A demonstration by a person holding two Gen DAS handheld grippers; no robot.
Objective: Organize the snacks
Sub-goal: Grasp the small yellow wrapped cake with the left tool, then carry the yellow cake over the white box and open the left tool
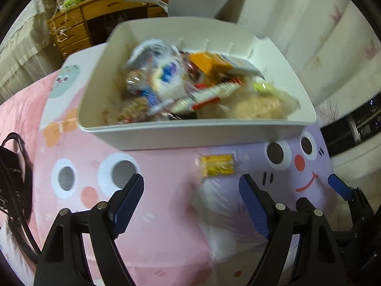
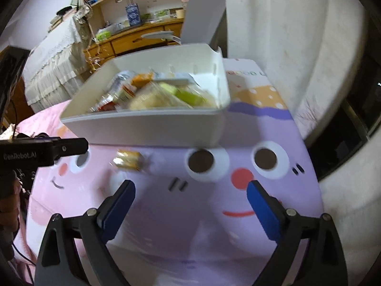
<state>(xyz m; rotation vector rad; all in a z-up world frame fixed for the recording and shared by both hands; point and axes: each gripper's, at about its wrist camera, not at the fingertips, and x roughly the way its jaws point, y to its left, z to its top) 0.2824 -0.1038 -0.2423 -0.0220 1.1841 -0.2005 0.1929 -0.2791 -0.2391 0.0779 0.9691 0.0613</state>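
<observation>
A white box (image 1: pixel 166 134) full of mixed snack packets stands on the cartoon-print bedspread; it also shows in the right wrist view (image 2: pixel 147 128). A small yellow snack packet (image 1: pixel 218 165) in clear wrap lies on the spread just in front of the box, seen blurred in the right wrist view (image 2: pixel 128 159). My left gripper (image 1: pixel 191 199) is open and empty, its jaws wide on either side of the packet, short of it. My right gripper (image 2: pixel 191 196) is open and empty, to the right of the packet. Its fingertip (image 1: pixel 339 187) shows at the right of the left wrist view.
A black bag (image 1: pixel 14 178) lies at the left on the spread. A wooden desk (image 1: pixel 100 12) with clutter stands beyond the bed. A light curtain (image 2: pixel 297 35) hangs on the right, with a dark window frame (image 2: pixel 352 128) below it.
</observation>
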